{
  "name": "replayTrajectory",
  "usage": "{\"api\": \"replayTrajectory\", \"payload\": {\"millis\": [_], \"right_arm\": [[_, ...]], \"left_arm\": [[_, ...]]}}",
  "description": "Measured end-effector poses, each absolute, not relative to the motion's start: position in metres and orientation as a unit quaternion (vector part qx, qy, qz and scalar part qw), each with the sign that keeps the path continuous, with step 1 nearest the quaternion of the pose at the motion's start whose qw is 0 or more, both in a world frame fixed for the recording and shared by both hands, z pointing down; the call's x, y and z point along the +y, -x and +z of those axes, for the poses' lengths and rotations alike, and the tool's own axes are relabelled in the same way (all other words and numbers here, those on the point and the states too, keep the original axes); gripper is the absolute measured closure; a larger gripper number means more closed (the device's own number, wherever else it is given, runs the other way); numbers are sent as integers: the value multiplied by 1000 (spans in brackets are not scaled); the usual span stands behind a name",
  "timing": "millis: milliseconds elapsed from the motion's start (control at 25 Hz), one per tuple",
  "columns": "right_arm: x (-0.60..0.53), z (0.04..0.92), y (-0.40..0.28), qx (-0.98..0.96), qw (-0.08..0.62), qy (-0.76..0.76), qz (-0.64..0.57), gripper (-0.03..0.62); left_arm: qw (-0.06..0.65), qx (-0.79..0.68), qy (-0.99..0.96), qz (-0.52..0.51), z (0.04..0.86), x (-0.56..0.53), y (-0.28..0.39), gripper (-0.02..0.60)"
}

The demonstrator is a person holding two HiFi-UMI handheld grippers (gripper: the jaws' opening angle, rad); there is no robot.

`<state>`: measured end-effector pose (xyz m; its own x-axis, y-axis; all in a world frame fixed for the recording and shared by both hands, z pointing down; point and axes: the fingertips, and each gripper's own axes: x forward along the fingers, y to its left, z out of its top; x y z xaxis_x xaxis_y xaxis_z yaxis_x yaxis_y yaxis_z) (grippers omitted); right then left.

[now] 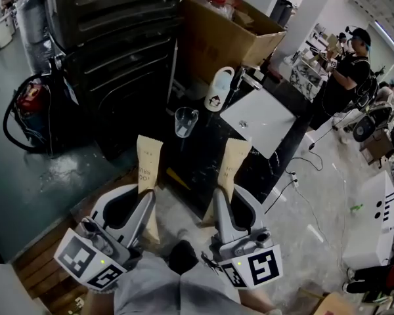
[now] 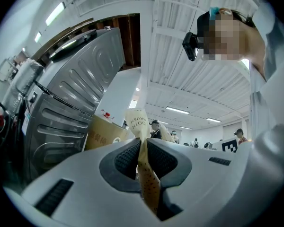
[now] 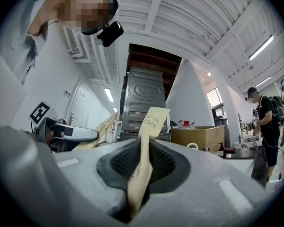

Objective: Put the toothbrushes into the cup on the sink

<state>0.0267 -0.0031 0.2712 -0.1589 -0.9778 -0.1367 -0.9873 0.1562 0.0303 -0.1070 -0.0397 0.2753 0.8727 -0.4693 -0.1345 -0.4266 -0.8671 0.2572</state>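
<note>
Holding one paper-wrapped toothbrush apiece, we have the left gripper (image 1: 146, 201) clamped on the left toothbrush packet (image 1: 148, 165) and the right gripper (image 1: 224, 202) clamped on the right toothbrush packet (image 1: 234, 163). In each gripper view the ribbed pads (image 2: 128, 157) press flat against the paper from both sides. The packets are gripped low on their length, so most of each one juts out past the jaws. The relation that matters is where the cup (image 1: 186, 121) lies. It stands upright on the dark counter (image 1: 203, 156), ahead of both grippers and roughly between the lines of the two packets, just left of the white sink basin (image 1: 257, 120) and near the white bottle (image 1: 218, 89). Both packets run lengthwise along their jaws, free ends pointing away from us toward the counter and tilted upward, with ceiling filling the gripper views behind them. The left packet's tip looks somewhat nearer the cup than the right one's, so we judge the left gripper the likelier first mover. Either way, a packet must be carried over the cup's open mouth and turned end-down before release. The packets are flat, tan kraft-paper sleeves with square-cut tops and dark print, slightly creased where the pads squeeze them. The cup is clear, and we can see nothing in it.
</note>
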Motion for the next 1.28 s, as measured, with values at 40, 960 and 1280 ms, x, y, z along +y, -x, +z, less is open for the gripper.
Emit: {"api": "replayTrajectory", "payload": {"millis": [40,960,1280], "right_arm": [[-8,271,-32,762,43,644,56,546],[-114,285,-143,814,26,578,43,546],[-143,285,-170,823,41,563,55,546]], "left_arm": [[113,-236,-960,-99,277,-43,103,540],[113,-334,-931,-91,279,-106,5,540],[116,-364,-919,-95,280,-108,-13,540]]}}
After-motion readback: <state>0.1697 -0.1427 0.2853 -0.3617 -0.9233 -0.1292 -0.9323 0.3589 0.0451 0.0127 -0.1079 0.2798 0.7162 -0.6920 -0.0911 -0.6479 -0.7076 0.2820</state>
